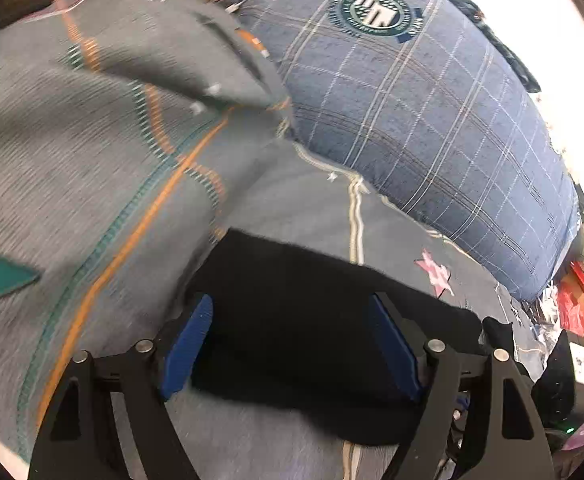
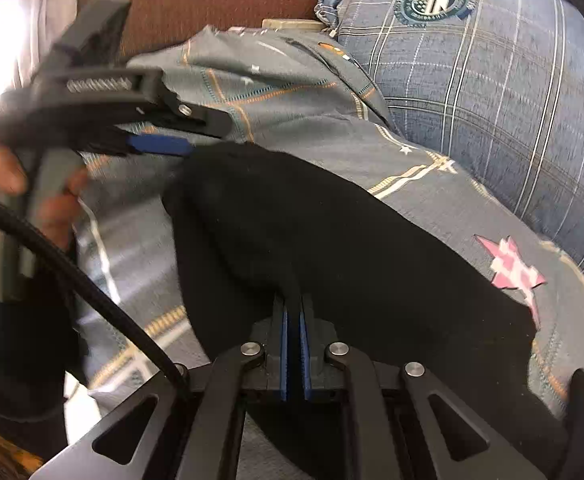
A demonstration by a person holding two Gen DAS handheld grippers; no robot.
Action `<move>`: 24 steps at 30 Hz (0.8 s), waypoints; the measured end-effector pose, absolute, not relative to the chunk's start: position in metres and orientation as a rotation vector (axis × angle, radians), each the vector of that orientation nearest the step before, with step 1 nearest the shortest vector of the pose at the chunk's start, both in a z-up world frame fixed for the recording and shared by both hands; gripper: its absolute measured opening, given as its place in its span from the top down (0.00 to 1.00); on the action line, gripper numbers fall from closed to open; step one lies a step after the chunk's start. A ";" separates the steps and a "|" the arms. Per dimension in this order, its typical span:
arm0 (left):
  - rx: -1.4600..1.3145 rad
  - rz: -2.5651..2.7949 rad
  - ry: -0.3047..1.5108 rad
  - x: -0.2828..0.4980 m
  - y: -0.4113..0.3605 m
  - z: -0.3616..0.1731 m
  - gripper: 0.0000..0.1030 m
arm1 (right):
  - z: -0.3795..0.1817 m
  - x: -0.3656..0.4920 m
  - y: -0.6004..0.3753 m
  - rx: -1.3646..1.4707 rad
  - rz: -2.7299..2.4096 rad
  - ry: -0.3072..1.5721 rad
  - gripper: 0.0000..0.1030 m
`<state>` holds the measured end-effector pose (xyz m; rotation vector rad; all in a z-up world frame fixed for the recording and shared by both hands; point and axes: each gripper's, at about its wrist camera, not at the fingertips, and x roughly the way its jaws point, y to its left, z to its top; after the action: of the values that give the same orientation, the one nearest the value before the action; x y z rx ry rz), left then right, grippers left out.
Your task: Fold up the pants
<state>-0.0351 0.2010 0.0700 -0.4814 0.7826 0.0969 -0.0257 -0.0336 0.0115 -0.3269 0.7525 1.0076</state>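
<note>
The black pants (image 1: 292,320) lie in a bundle on a grey patterned bedsheet (image 1: 316,208). My left gripper (image 1: 288,344) is open, its blue pads either side of the black cloth without pinching it. In the right wrist view the pants (image 2: 332,240) spread ahead of me. My right gripper (image 2: 294,312) is shut on a fold of the pants at their near edge. The left gripper (image 2: 164,146) shows there too, held in a hand at the far left corner of the pants.
A big blue plaid pillow (image 1: 432,120) with a round badge lies to the right; it also shows in the right wrist view (image 2: 512,80). A grey quilt (image 1: 92,160) with orange stitching bunches at the left. A brown headboard (image 2: 212,0) is behind. Clutter (image 1: 576,304) sits at far right.
</note>
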 end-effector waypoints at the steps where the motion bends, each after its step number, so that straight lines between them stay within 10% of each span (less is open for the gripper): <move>1: -0.478 0.074 0.790 -0.028 0.199 0.068 0.83 | 0.016 -0.027 -0.038 -0.314 1.012 0.746 0.95; 2: -0.462 0.066 0.824 -0.023 0.196 0.066 1.00 | 0.022 -0.029 -0.042 -0.291 1.024 0.740 0.95; 15: -0.395 0.146 0.860 -0.061 0.198 0.059 1.00 | 0.004 -0.055 -0.046 -0.246 1.058 0.807 0.93; 17: -0.417 0.153 0.862 -0.064 0.199 0.057 0.90 | 0.002 -0.052 -0.051 -0.174 1.057 0.825 0.85; 19: -0.418 0.161 0.842 -0.068 0.199 0.062 0.41 | 0.011 -0.054 -0.060 -0.147 1.062 0.821 0.51; 20: -0.423 0.163 0.821 -0.072 0.199 0.066 0.33 | 0.015 -0.056 -0.066 -0.148 1.050 0.804 0.30; 24: -0.418 0.152 0.751 -0.078 0.192 0.086 0.30 | 0.035 -0.055 -0.107 -0.098 0.958 0.749 0.29</move>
<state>-0.0784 0.1923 0.0856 -0.4176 0.7513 0.1515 -0.0549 -0.1067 0.0353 -0.0975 0.7493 0.9582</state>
